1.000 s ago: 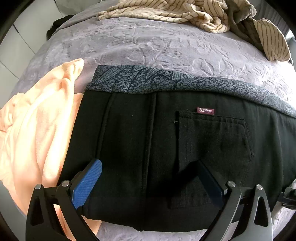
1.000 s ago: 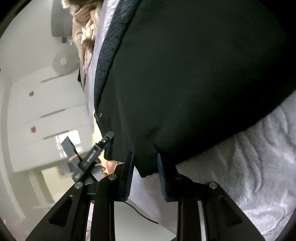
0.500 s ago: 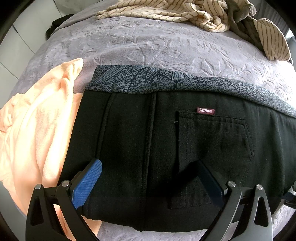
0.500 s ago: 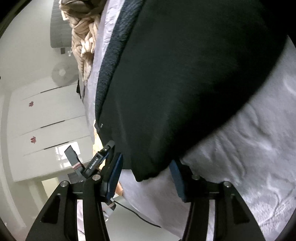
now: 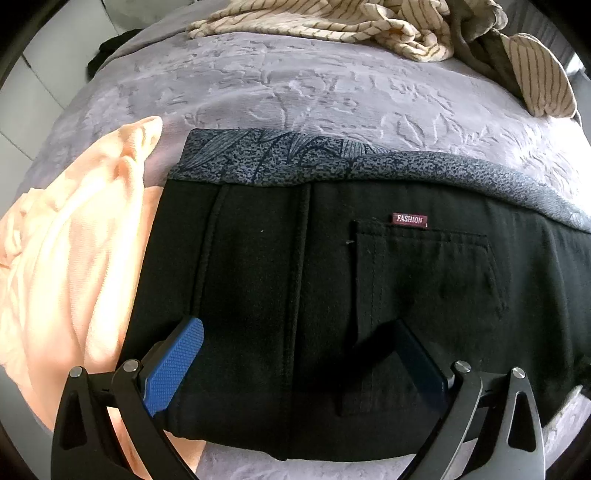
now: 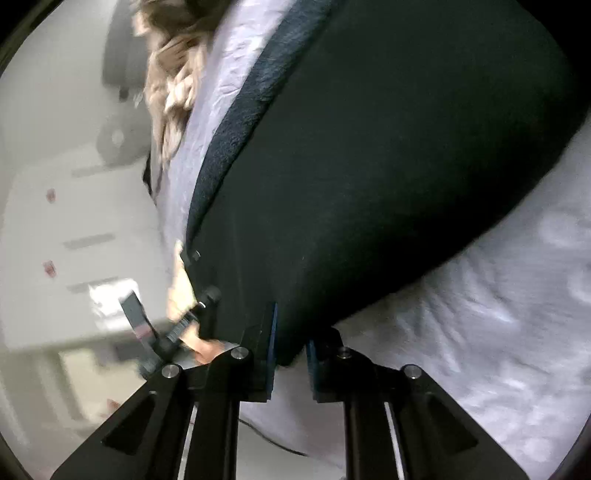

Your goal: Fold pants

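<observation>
Right wrist view shows the right gripper (image 6: pixel 290 350) with its fingers closing on the near edge of the black pants (image 6: pixel 388 166), the cloth's rounded fold already caught between the blue pads at 6 o'clock of the frame. For this step to be done well, the pinch should be allowed to finish and to take in every layer of the fold before any lift is begun, since a shallow bite on thick cloth is likely to slip. The pants are laid flat on the lilac bed (image 5: pixel 295 96), waistband (image 5: pixel 295 155) toward 12 o'clock in the left wrist view, with a peach garment (image 5: pixel 74 236) touching them at 9 o'clock and a striped garment (image 5: pixel 369 22) well apart at 12 o'clock. The left gripper (image 5: pixel 295 354) is pointed steeply down over the seat of the pants, beside the back pocket (image 5: pixel 424 295), its fingers spread wide and nothing pinched; whether the tips press on the cloth cannot be told. The right gripper is held lower and more slanted, aimed along the bed's surface from the pants' edge. The fold is best carried evenly, the left side keeping the cloth flat.
</observation>
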A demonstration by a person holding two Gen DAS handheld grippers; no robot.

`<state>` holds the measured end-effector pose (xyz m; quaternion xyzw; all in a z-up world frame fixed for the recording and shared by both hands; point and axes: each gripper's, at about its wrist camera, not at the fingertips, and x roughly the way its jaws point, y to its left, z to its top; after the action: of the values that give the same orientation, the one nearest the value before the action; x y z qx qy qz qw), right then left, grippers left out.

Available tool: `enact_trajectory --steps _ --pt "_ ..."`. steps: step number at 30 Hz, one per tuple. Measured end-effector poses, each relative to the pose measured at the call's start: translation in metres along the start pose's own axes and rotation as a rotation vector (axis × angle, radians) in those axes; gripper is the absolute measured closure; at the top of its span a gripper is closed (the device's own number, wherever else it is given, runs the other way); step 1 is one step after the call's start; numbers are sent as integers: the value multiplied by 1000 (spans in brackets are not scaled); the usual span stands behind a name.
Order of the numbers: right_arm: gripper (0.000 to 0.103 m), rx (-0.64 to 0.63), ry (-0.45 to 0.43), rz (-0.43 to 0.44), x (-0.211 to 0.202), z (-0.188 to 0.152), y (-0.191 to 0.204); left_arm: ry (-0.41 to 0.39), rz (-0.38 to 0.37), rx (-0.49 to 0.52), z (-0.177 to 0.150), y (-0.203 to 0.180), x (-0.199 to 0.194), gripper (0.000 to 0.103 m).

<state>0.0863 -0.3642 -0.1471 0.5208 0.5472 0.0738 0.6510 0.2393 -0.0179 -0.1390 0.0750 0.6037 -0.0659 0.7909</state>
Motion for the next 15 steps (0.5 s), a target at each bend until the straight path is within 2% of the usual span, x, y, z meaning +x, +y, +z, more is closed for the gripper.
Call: enact_trajectory --steps 2,3,5,6,8,10,12,14,15 --pt "88 11 21 -70 10 0 -16 3 11 4 -1 -2 1 1" --pt "88 28 25 -65 14 1 -25 7 14 3 0 -2 0 1" --pt "81 28 48 -52 12 2 -22 10 14 2 1 -2 -5 1" --pt "80 9 90 -68 8 2 -16 12 19 2 1 -3 -7 1" --pt "77 -65 162 -67 -3 0 0 4 -14 -12 4 -6 -19 1" --pt "77 -198 154 -35 -20 2 30 -43 -76 -19 9 -13 -34 1" --pt "77 -317 124 -78 -24 11 58 -76 -102 -2 18 -26 -40 1" --pt "66 -432 84 -169 -9 30 87 -91 -106 5 32 -40 -36 1" --pt "54 -471 66 -213 2 40 97 -91 -96 2 40 -45 -31 1"
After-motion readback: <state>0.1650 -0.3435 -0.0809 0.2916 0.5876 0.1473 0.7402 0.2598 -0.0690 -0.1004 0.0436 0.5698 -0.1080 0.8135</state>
